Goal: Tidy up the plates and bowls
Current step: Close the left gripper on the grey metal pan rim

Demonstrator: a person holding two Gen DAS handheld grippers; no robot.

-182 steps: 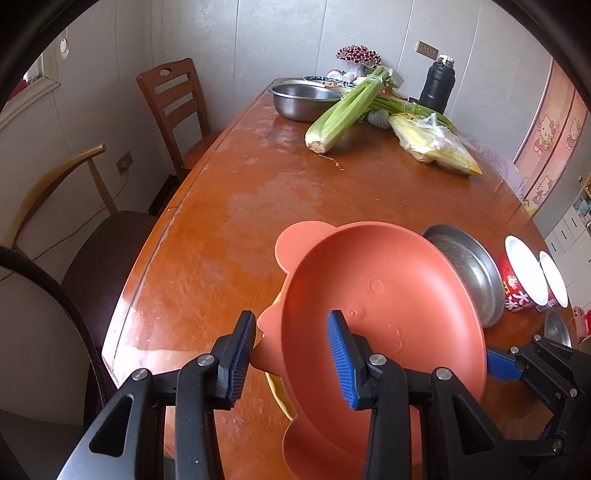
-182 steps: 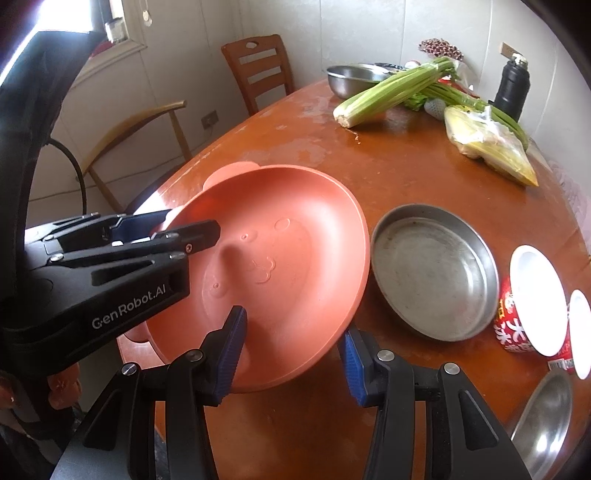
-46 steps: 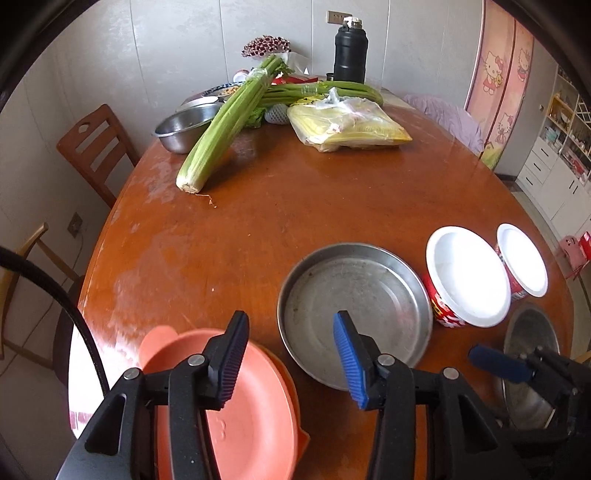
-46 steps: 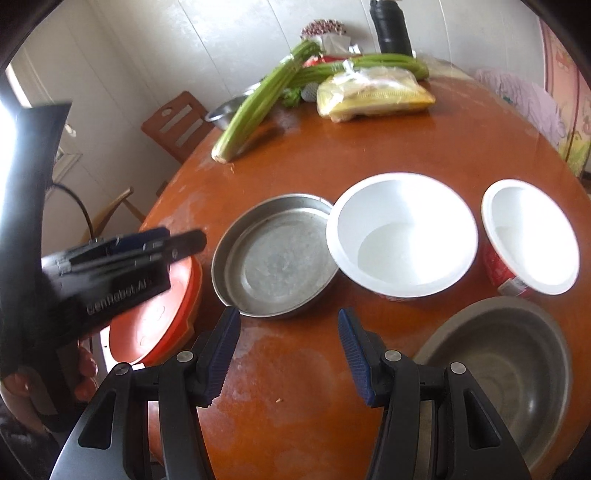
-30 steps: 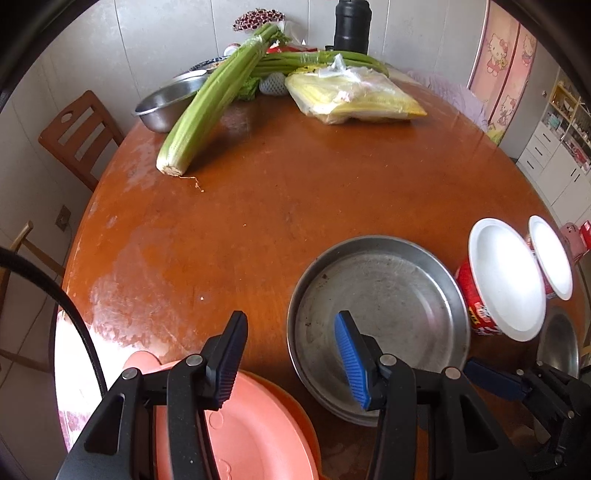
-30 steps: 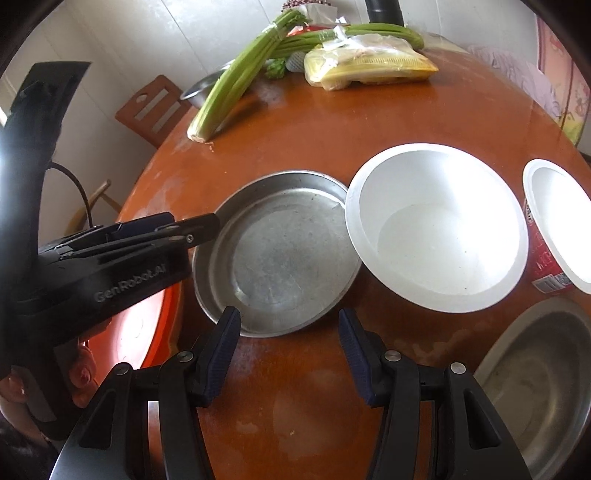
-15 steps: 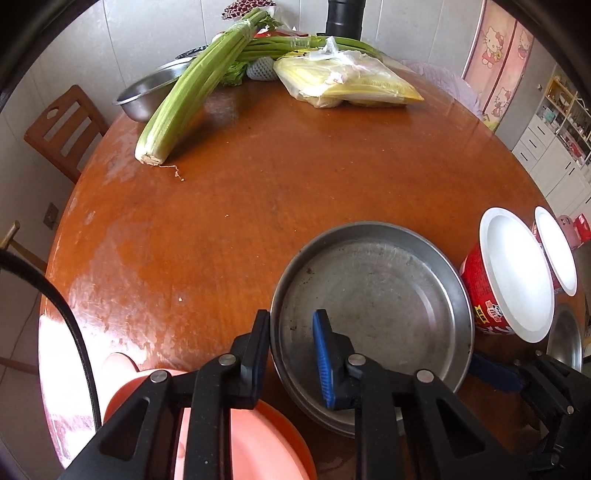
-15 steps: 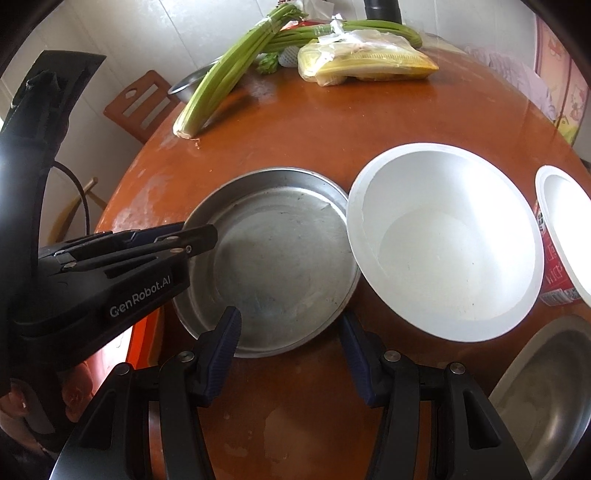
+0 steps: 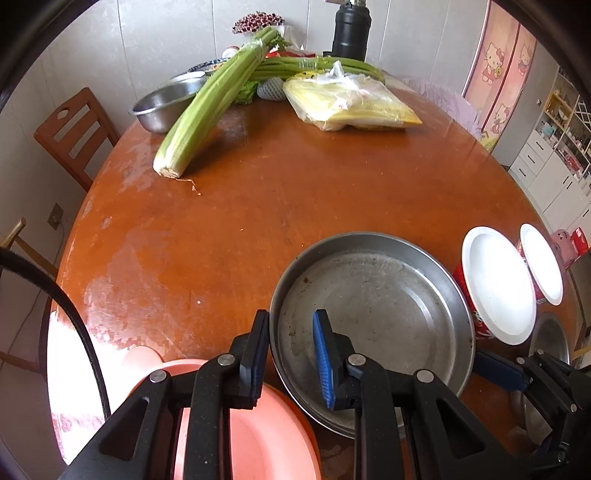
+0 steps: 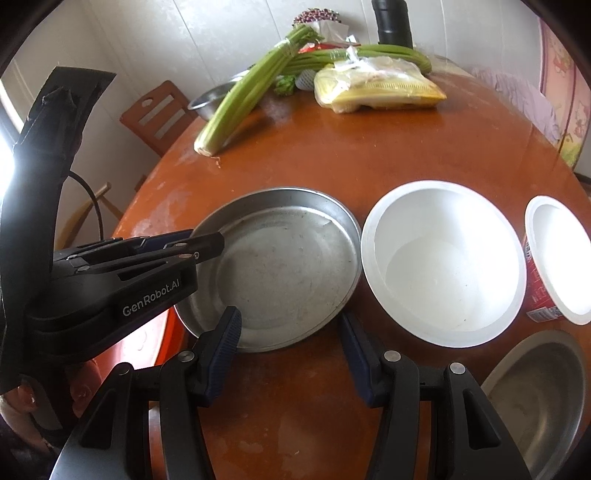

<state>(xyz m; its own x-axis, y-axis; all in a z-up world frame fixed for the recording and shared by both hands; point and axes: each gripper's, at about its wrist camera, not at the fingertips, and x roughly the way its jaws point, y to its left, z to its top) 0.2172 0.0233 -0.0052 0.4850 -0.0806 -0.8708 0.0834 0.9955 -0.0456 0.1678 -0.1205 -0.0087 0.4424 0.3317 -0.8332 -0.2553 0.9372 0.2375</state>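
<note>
A shallow steel plate (image 9: pixel 373 314) lies on the brown table (image 9: pixel 295 192). My left gripper (image 9: pixel 290 354) is shut on its left rim, one pad outside and one inside; from the right wrist it shows at the plate's left edge (image 10: pixel 199 247). My right gripper (image 10: pixel 288 350) stands open at the plate's (image 10: pixel 280 273) near edge, not touching it. An orange plate (image 9: pixel 258 435) lies at the near left, partly under the left gripper. Right of the steel plate stand a white-lined red bowl (image 10: pixel 443 269), a smaller one (image 10: pixel 557 258) and a steel bowl (image 10: pixel 543 398).
At the far end lie a celery bunch (image 9: pixel 210 114), a yellow plastic bag (image 9: pixel 351 103), a steel basin (image 9: pixel 162 103) and a black flask (image 9: pixel 351 29). A wooden chair (image 9: pixel 70 136) stands at the left edge. Bare table (image 10: pixel 369 147) lies between.
My left gripper came up to the steel plate and its jaws closed on the left rim. The right gripper stayed open and crept a little closer to the plate's near edge.
</note>
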